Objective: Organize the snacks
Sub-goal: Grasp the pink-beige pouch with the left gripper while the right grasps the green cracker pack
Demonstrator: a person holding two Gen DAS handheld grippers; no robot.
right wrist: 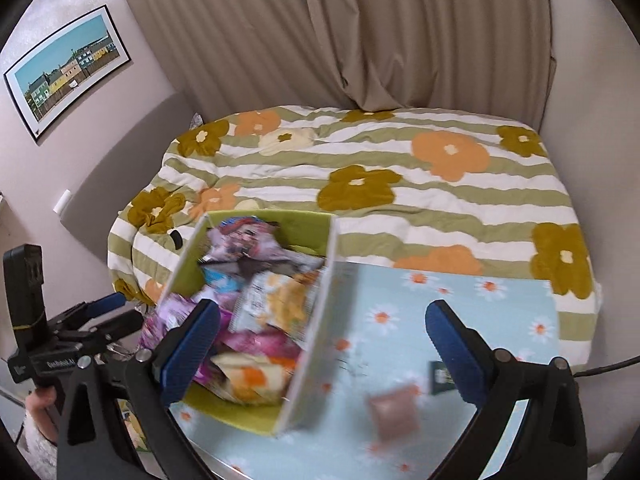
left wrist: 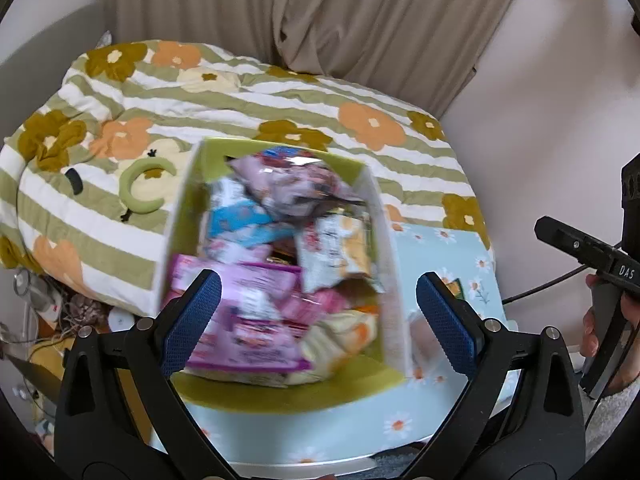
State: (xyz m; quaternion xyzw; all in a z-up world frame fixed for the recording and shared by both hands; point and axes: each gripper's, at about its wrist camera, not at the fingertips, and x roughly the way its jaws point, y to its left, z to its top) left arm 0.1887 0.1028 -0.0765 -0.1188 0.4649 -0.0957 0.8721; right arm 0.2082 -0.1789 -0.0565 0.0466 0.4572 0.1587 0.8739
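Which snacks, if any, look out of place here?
Two packets lie outside the box on the floral tablecloth: a brownish-pink packet and a dark green packet by the right gripper. Both are blurred.

Snack packets [right wrist: 256, 320] lay in box [right wrist: 308, 340]; bed [right wrist: 400, 176] behind box; small packet [right wrist: 394, 416] right of box.

Bed [right wrist: 360, 184] with green-striped floral duvet fills middle. Beige curtain [right wrist: 340, 32] hangs behind bed. Framed townscape picture [right wrist: 66, 70] on pinkish wall [right wrist: 24, 152] left of bed. Soft daylight throughout.
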